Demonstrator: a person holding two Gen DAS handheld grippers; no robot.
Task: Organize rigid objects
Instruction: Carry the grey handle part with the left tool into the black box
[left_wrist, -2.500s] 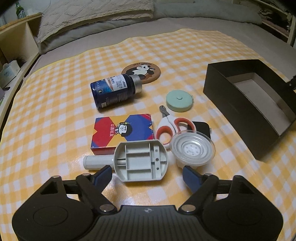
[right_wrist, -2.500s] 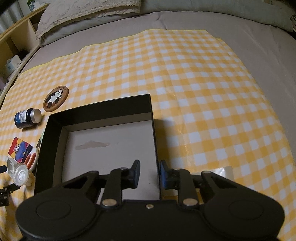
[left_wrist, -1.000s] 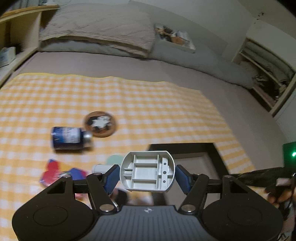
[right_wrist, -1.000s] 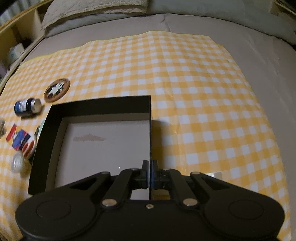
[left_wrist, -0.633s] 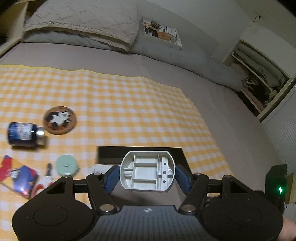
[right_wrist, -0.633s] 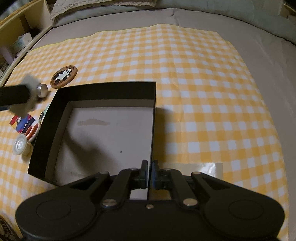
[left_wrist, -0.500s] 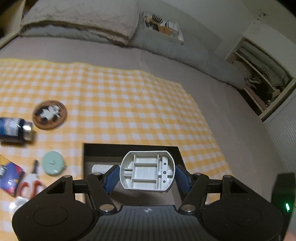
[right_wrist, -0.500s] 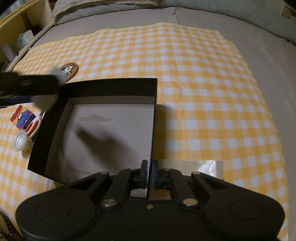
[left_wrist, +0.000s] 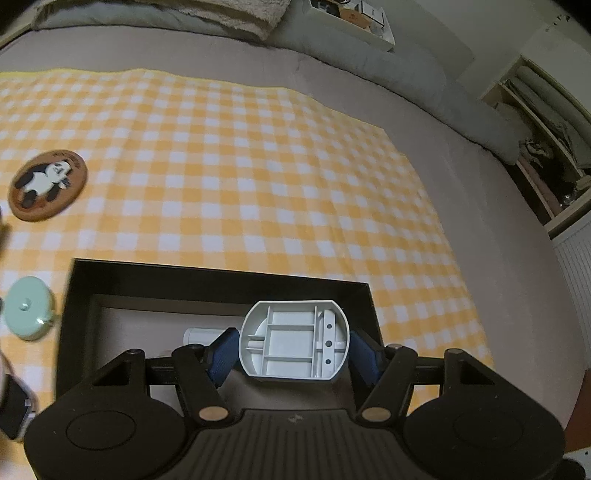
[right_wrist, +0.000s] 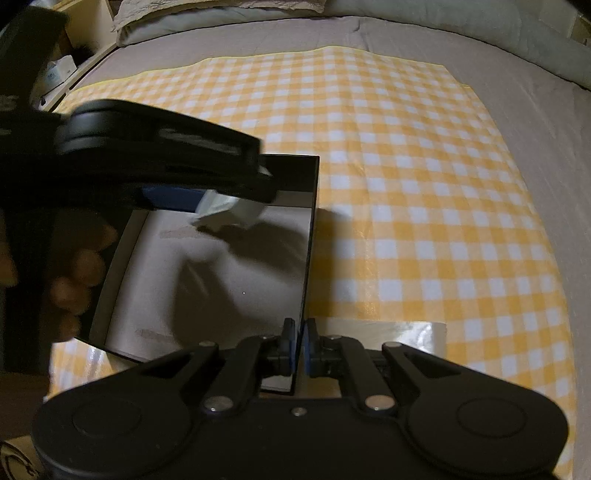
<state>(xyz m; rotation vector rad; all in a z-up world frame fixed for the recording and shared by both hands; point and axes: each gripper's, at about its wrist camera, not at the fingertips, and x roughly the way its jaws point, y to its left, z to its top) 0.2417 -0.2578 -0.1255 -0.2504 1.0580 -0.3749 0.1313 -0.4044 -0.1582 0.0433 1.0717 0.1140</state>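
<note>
The left gripper (left_wrist: 294, 350) is gripping a grey plastic part (left_wrist: 294, 341) between its blue pads (left_wrist: 221, 350), half open around it, and is holding it above the inside of the black box (left_wrist: 218, 280), clear of the floor. The right gripper (right_wrist: 298, 349) is pinching the box's right wall (right_wrist: 309, 251) with its jaws almost fully closed. The box is lying on a yellow checked cloth (left_wrist: 229, 177), and a panda coaster (left_wrist: 47, 190) and a mint round case (left_wrist: 27, 313) are lying on the cloth to the left of it.
</note>
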